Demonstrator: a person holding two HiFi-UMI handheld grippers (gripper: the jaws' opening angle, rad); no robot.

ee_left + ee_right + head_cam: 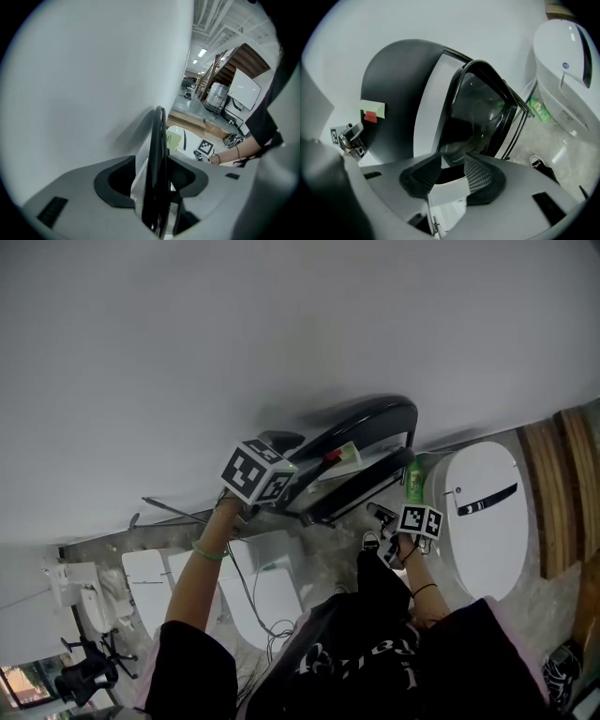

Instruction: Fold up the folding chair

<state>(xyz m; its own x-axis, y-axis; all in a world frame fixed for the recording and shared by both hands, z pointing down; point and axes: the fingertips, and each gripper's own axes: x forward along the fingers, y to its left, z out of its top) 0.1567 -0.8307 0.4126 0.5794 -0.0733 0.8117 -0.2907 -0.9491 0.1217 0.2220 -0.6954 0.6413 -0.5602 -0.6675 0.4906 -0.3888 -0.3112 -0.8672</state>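
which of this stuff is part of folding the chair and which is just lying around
For the job: folding chair, left gripper open around its edge, right gripper open, empty.
Lying about: green bottle, white appliance, wooden boards, office chair.

Black chair [366,442] up against white wall [281,324]. L gripper [292,487] at chair's L edge, R gripper [382,515] lower, near 1 green bottle [413,482].
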